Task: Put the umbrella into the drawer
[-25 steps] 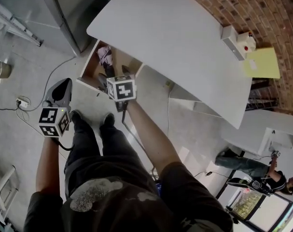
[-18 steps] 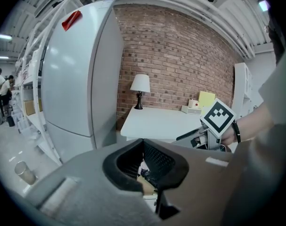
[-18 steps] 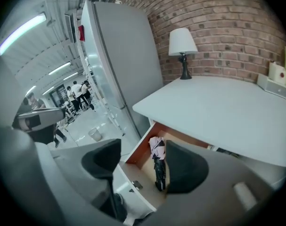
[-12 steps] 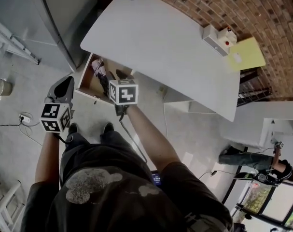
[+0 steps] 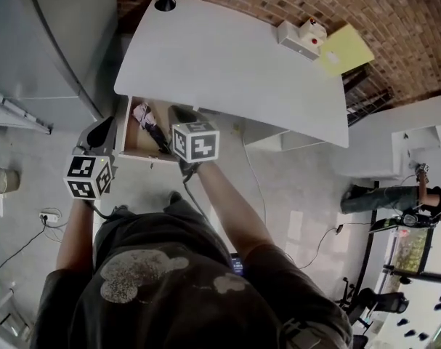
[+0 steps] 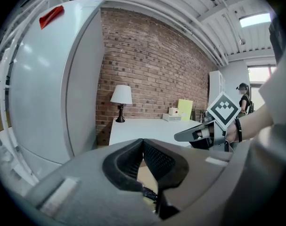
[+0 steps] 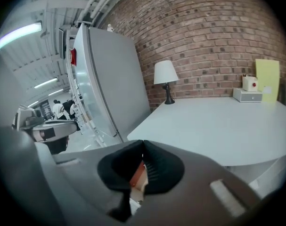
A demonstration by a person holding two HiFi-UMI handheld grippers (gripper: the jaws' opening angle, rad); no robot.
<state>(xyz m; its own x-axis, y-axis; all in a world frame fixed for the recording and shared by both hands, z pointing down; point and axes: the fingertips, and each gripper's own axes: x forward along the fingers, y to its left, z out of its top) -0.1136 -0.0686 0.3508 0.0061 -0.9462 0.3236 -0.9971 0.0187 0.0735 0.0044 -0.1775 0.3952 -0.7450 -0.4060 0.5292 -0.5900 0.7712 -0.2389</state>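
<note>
— Both claws have lifted since a second ago, haven't they?

— Yes. From the head view, the left claw (image 5: 99, 131) and the right claw (image 5: 179, 113) now hang higher, over the front of the open drawer (image 5: 133, 141). The far end of the white counter (image 5: 235, 57), with the lamp (image 5: 164, 2), has come into sight.

— Where's the umbrella?

— The umbrella (image 5: 151, 129) lies inside the drawer, just under the counter's edge. Neither claw touches it.

— And the left gripper view?

— Its jaws meet tip to tip with nothing pinched. Past them stand the counter, the lamp, a brick wall (image 6: 147, 55) and a tall grey cabinet (image 6: 44, 84) on the left. A strip of pale wood and something dark show low behind the jaws; I can't tell what.

— The right gripper view?

— That claw's jaws have just been closing and now stand together, empty. A sliver of orange-brown shows in the hollow behind them. Beyond are the counter, the lamp and a yellow board (image 7: 266, 79) against the bricks.
</note>
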